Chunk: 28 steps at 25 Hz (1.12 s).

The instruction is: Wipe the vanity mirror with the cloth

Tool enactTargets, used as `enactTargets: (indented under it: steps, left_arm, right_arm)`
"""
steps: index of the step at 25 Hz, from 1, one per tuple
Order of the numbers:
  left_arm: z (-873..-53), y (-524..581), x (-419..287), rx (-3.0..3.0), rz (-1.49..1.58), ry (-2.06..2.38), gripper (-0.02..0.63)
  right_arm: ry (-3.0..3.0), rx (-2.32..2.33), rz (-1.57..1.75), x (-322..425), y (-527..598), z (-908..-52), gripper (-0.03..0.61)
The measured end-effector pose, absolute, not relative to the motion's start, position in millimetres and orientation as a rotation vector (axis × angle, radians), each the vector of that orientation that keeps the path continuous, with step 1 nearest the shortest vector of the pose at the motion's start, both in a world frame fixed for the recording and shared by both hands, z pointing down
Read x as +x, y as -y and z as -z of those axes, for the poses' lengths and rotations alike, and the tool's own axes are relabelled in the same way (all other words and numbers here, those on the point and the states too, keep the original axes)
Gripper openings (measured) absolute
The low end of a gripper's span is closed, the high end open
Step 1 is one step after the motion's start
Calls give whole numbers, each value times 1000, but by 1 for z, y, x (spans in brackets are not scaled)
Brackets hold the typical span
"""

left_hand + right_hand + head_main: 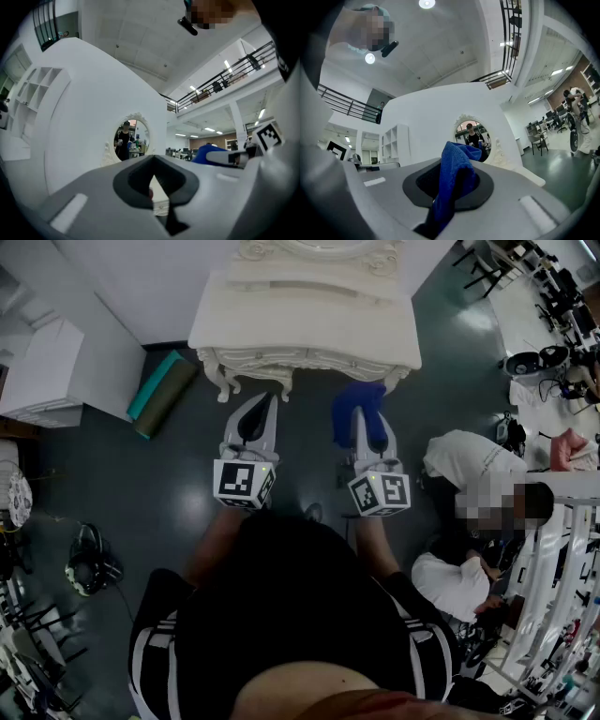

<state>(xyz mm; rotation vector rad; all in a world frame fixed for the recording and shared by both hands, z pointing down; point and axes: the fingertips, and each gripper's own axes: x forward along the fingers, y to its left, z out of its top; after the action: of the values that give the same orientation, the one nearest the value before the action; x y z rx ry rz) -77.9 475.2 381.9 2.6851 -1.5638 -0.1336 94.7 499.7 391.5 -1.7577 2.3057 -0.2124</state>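
Before vanity, right tongs clamp cloth, left tongs closed, mirror in gripper views

The cloth is deep blue. The vanity and its mirror frame are creamy white. The left gripper and right gripper are pale grey (cubes with black-and-white square markers). The floor looks dark grey-green, though the light is dim.

Mirror cut by top edge, tips of right tongs under cloth
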Motion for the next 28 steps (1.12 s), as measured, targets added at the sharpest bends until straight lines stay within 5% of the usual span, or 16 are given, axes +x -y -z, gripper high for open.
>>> enactTargets:
  steps: [28]
  left_arm:
    - [-412, -446, -151, 2707, 51, 1462, 8]
  right_arm:
    - [-2215, -1839, 226, 31, -475, -406, 40]
